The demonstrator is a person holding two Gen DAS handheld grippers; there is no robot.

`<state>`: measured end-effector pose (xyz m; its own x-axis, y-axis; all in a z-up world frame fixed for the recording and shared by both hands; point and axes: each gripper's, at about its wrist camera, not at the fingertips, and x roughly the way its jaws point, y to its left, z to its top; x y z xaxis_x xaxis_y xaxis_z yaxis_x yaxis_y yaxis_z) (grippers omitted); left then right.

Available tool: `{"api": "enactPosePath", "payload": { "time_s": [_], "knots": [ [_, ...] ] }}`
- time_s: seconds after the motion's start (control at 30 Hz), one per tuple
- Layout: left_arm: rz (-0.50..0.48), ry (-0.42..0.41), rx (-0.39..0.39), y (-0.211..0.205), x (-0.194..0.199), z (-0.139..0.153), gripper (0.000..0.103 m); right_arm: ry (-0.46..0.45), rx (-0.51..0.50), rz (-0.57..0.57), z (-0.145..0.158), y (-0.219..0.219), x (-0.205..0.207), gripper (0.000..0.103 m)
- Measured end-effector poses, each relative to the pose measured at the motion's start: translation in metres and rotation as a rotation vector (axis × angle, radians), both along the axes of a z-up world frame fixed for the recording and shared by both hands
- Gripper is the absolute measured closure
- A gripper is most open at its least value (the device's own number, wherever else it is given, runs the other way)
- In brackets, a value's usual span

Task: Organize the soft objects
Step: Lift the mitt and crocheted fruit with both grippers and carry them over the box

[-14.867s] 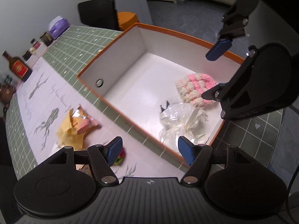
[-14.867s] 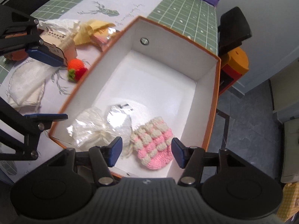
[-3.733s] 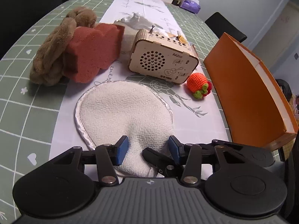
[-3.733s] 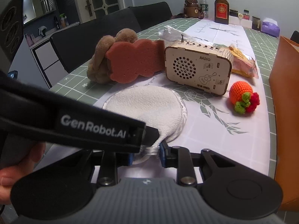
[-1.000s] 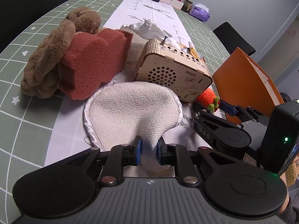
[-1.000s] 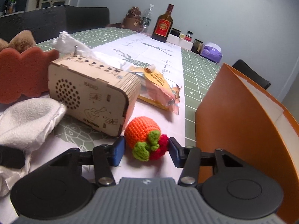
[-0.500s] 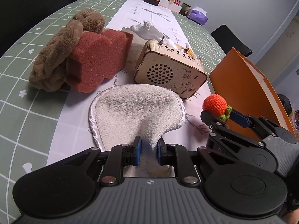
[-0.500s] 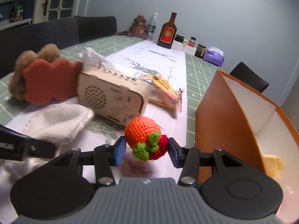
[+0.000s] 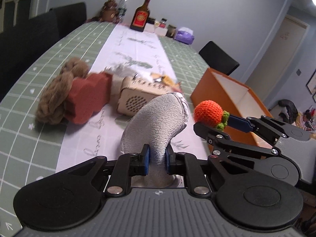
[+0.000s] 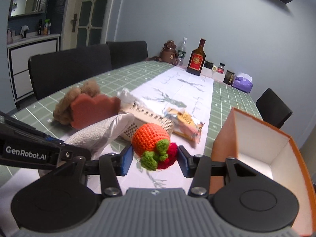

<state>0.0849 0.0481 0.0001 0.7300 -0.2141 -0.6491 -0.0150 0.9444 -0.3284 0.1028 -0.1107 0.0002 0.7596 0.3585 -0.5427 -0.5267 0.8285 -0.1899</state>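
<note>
Left wrist view: the left gripper [image 9: 157,160] is clamped on the near end of the grey fleece pad [image 9: 158,122], which half a second ago lay spread on the worktop [image 9: 29,138] and now hangs clear of it, folded up and rising ahead of the blue pads [image 9: 145,159]. To the right, the right gripper [image 9: 223,123] carries the crocheted orange fruit [image 9: 208,113] in mid-air, just short of the orange box [image 9: 227,96]. Left behind on the runner are the brown plush toy [image 9: 57,94], the red sponge [image 9: 86,96] touching it, and the wooden radio [image 9: 138,96], all somewhat blurred.

Right wrist view: the right gripper [image 10: 154,159] is closed on the crocheted orange fruit [image 10: 151,140], its green and red leaves facing the camera; a second ago the fruit sat on the runner, and now it is raised above it. The orange box [image 10: 256,138] stands open just to the right, its white inside showing; what already lies in it cannot be made out from here. The left gripper [image 10: 49,150] crosses at the left with the fleece pad [image 10: 102,132] drooping from it.

Both soft items are off the worktop at once, so the step in hand appears to be carrying them across to the box, the fruit nearer its rim. The plush toy and sponge would remain to collect.
</note>
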Motion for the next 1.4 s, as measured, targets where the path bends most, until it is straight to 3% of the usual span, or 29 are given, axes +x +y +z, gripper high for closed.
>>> {"api": "enactPosePath", "payload": {
  "time_s": [0.2, 0.43, 0.8, 0.93, 1.1, 1.23, 1.4],
  "knots": [
    [-0.061, -0.074, 0.035, -0.025, 0.01, 0.035, 0.087, -0.033, 0.007, 0.012, 0.029, -0.023, -0.001, 0.055],
    [-0.149, -0.164, 0.131, -0.068, 0.032, 0.07, 0.087, -0.06, 0.004, -0.009, 0.059, -0.056, 0.007, 0.055],
    [-0.356, -0.238, 0.329, -0.172, 0.079, 0.078, 0.087, -0.036, -0.064, -0.164, 0.063, -0.125, 0.04, 0.055],
    [-0.408, -0.186, 0.32, -0.198, 0.104, 0.066, 0.087, 0.032, -0.077, -0.21, 0.051, -0.149, 0.061, 0.055],
    [-0.445, -0.052, 0.346, -0.219, 0.138, 0.035, 0.087, 0.149, -0.088, -0.248, 0.027, -0.176, 0.091, 0.055],
    [-0.464, 0.077, 0.324, -0.219, 0.165, 0.012, 0.087, 0.238, -0.1, -0.23, 0.011, -0.184, 0.112, 0.055],
    [-0.462, 0.16, 0.331, -0.216, 0.183, -0.006, 0.087, 0.299, -0.135, -0.201, -0.005, -0.183, 0.132, 0.055]
  ]
}}
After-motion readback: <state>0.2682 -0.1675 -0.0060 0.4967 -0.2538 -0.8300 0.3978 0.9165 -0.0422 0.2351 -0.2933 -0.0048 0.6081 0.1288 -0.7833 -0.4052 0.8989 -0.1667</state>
